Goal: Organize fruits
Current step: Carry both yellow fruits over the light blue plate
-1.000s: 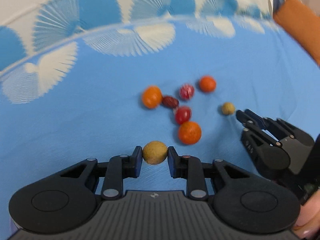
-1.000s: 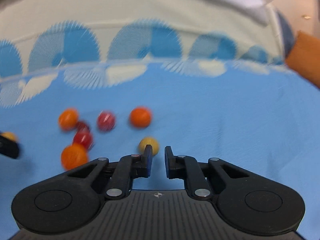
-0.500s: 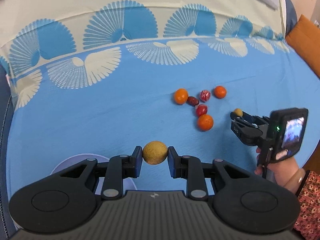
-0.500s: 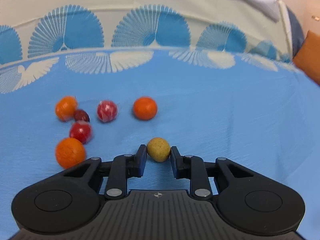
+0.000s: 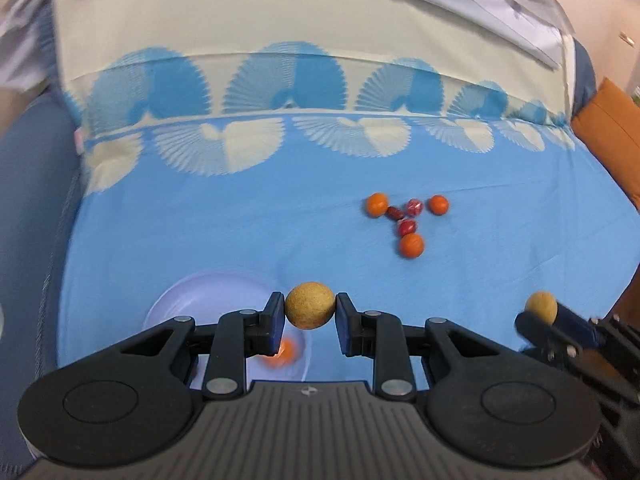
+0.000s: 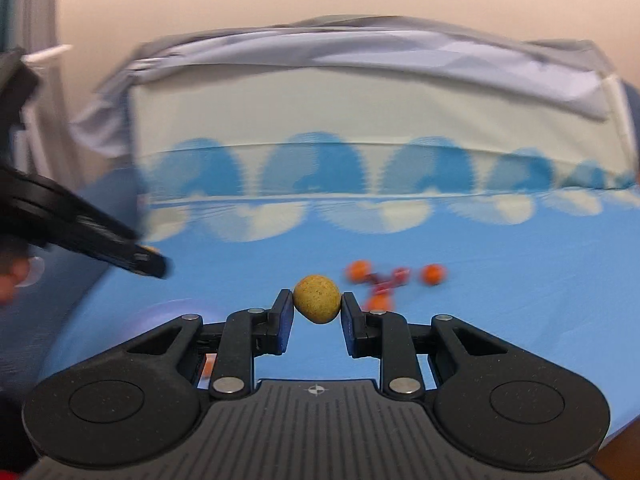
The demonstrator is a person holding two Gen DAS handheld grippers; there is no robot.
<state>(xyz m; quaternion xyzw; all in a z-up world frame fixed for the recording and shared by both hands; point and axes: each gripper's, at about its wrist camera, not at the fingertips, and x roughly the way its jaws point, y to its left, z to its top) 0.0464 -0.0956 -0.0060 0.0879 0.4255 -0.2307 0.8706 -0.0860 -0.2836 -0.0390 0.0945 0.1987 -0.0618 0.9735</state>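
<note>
I am holding a fruit in each hand. My left gripper [image 5: 310, 312] is clamping its fingers [image 5: 275, 322] on a round tan fruit [image 5: 310, 311], above the blue sheet [image 5: 240, 240] beside a pale bowl [image 5: 188, 300]. My right gripper [image 6: 316, 306] is pinching a smaller yellow-tan fruit [image 6: 317, 299] the same way, pads on opposite sides across the widest part.

Both fruits are looking small, light and firm-skinned with a rough, dry surface, so I am judging them unlikely to slip. Being round, they could roll out if the pinch drifts off the middle, so I am keeping the pads on the equator and squeezing only gently, since soft flesh may bruise.

Counting: two tan fruits held, one per gripper. On the sheet, well apart from me, six are lying in a cluster: three orange fruits [image 5: 411, 245] and three red ones [image 5: 407, 227], one of them darker and longer. One more orange fruit [image 5: 285, 354] is sitting in the bowl, partly hidden behind my left finger.
</note>
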